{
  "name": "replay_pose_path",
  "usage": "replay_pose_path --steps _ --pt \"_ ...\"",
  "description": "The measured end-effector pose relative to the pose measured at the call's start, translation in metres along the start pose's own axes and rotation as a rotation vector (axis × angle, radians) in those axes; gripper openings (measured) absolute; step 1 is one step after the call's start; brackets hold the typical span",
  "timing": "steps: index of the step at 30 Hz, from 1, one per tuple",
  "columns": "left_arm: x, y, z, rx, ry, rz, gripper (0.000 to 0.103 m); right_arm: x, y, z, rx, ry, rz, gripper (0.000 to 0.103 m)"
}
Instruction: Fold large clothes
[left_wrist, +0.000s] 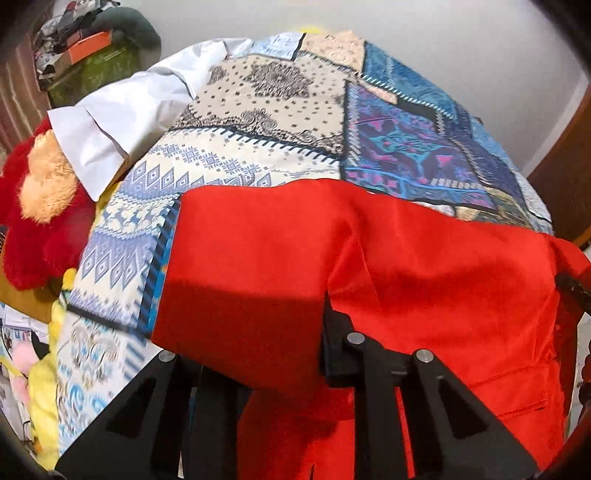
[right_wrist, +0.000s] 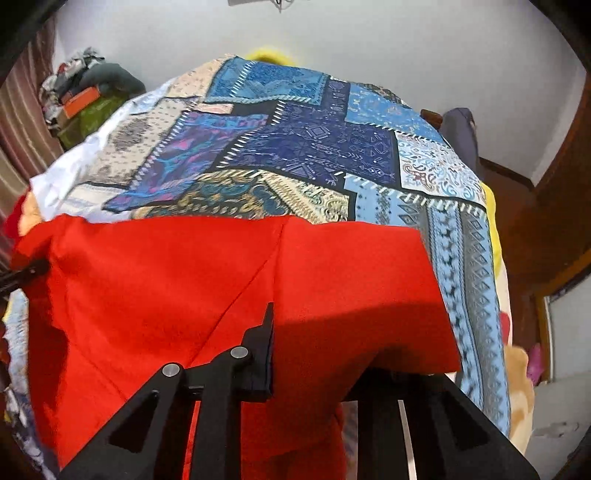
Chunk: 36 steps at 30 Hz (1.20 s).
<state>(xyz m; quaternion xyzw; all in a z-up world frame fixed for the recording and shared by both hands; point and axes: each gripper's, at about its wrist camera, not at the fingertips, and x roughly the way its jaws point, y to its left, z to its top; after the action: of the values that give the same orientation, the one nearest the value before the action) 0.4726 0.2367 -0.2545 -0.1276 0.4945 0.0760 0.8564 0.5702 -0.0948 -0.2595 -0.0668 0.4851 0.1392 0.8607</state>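
Note:
A large red garment (left_wrist: 369, 266) lies spread over the near part of a bed with a blue and cream patchwork cover (left_wrist: 266, 122). My left gripper (left_wrist: 321, 332) is shut on the garment's near left part; cloth drapes over its left finger. My right gripper (right_wrist: 273, 347) is shut on the garment (right_wrist: 221, 266) at its near right part; cloth hides its right finger. The right gripper's tip shows at the right edge of the left wrist view (left_wrist: 572, 288), and the left gripper's tip at the left edge of the right wrist view (right_wrist: 22, 277).
A red and tan plush toy (left_wrist: 40, 206) and a white cloth (left_wrist: 118, 122) lie at the bed's left. A green piece of furniture with piled items (left_wrist: 92, 55) stands by the far left wall. A wooden door frame (right_wrist: 554, 206) is on the right.

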Motion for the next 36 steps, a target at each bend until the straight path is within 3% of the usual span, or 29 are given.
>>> replay_pose_path --steps 3,6,7,8,13,17,21,24,29,31,34,36 --pt "0.023 0.004 -0.001 0.001 0.039 0.020 0.025 0.019 -0.004 0.005 0.018 0.031 -0.015 0.021" --pt "0.041 0.009 -0.004 -0.007 0.070 0.035 0.036 0.025 -0.007 0.001 0.010 0.016 -0.060 0.052" --pt "0.045 0.010 -0.006 -0.009 0.073 0.039 0.040 0.026 -0.009 0.000 -0.001 -0.001 -0.107 0.072" --pt "0.047 0.012 -0.007 -0.007 0.072 0.039 0.041 0.026 -0.012 -0.002 -0.012 -0.019 -0.137 0.081" --pt "0.044 0.010 -0.011 0.009 0.057 0.054 0.043 0.022 -0.028 -0.010 -0.003 -0.007 -0.076 0.081" --pt "0.028 0.006 -0.017 0.047 0.028 0.124 0.044 -0.005 -0.022 -0.020 -0.038 -0.035 -0.119 0.081" --pt "-0.004 -0.003 -0.026 0.106 -0.011 0.175 0.044 -0.049 -0.018 -0.033 -0.021 -0.063 -0.055 0.082" --pt "-0.047 -0.010 -0.037 0.149 -0.064 0.164 0.044 -0.086 -0.014 -0.042 -0.006 -0.097 -0.011 0.082" --pt "-0.115 -0.018 -0.059 0.184 -0.159 0.139 0.059 -0.154 -0.005 -0.061 0.025 -0.170 0.034 0.092" --pt "-0.143 -0.020 -0.073 0.200 -0.193 0.120 0.064 -0.178 -0.001 -0.073 0.026 -0.192 0.051 0.092" --pt "-0.172 -0.020 -0.091 0.200 -0.222 0.111 0.078 -0.201 0.005 -0.093 0.003 -0.195 0.064 0.092" --pt "-0.184 -0.017 -0.103 0.199 -0.231 0.112 0.080 -0.211 0.010 -0.108 -0.018 -0.194 0.059 0.092"
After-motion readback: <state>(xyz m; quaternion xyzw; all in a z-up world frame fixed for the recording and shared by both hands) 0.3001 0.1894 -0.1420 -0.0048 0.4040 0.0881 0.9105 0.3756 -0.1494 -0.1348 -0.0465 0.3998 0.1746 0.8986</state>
